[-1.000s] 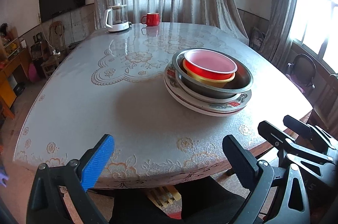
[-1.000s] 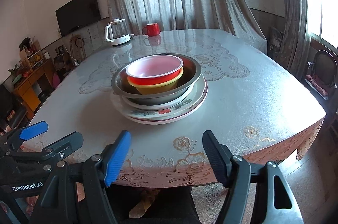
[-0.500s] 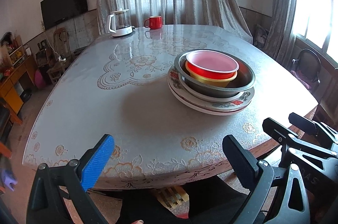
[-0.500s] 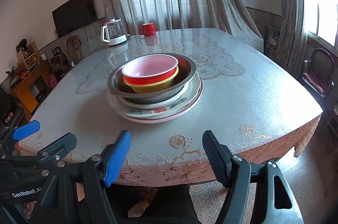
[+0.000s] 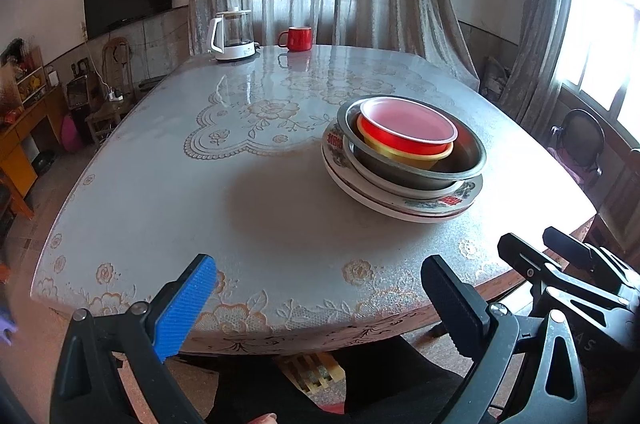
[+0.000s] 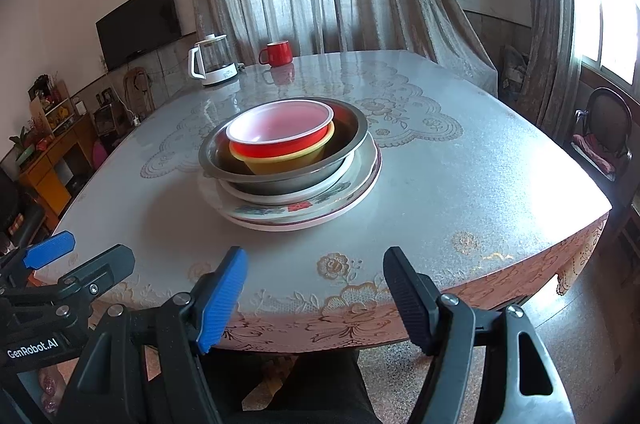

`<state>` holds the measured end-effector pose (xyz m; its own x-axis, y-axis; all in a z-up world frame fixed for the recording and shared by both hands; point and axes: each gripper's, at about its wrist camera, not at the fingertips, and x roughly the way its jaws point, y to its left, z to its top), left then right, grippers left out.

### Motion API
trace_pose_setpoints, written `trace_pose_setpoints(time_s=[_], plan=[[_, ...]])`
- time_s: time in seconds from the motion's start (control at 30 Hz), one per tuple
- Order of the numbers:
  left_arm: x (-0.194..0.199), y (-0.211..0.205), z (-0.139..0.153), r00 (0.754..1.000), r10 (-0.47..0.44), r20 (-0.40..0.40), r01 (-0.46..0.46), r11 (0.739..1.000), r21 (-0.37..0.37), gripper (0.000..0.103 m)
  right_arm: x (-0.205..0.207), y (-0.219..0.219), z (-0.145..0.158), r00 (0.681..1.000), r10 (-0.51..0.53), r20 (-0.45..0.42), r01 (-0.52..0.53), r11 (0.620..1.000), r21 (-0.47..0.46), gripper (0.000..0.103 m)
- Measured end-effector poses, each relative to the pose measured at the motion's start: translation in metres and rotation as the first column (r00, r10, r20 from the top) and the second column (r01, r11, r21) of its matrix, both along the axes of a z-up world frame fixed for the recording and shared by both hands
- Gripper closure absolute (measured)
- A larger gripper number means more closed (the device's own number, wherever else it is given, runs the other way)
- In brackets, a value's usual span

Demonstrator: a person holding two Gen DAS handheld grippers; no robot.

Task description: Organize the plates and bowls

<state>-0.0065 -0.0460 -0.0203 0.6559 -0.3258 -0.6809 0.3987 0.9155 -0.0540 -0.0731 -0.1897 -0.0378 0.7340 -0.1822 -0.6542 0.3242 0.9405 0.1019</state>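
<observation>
While both grippers hang short of the table's near edge, the left gripper and right gripper stand with jaws apart and nothing between them. On the table, one stack sits upright, mouths facing up, round with no long axis: a red bowl nested in a yellow bowl, inside one metal basin, over patterned plates whose exact count cannot be told. The stack stands toward the near half of the surface, well clear of every edge, with bare cloth all round. At the far edge stand one kettle and one red mug.
</observation>
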Motion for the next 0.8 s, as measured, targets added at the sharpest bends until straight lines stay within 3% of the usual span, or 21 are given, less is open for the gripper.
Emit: trace_pose_setpoints(time_s=[0.6, 0.8], plan=[[0.0006, -0.0018, -0.0038, 1.0, -0.002, -0.001, 0.002, 0.999, 0.04, 0.0, 0.0021, 0.0009, 0.0003, 1.0, -0.003, -0.001, 0.003, 1.0, -0.01, 0.032], [0.0021, 0.0018, -0.003, 1.0, -0.005, -0.004, 0.005, 1.0, 0.009, 0.0, 0.003, 0.0005, -0.0006, 1.0, -0.005, -0.005, 0.005, 1.0, -0.01, 0.031]])
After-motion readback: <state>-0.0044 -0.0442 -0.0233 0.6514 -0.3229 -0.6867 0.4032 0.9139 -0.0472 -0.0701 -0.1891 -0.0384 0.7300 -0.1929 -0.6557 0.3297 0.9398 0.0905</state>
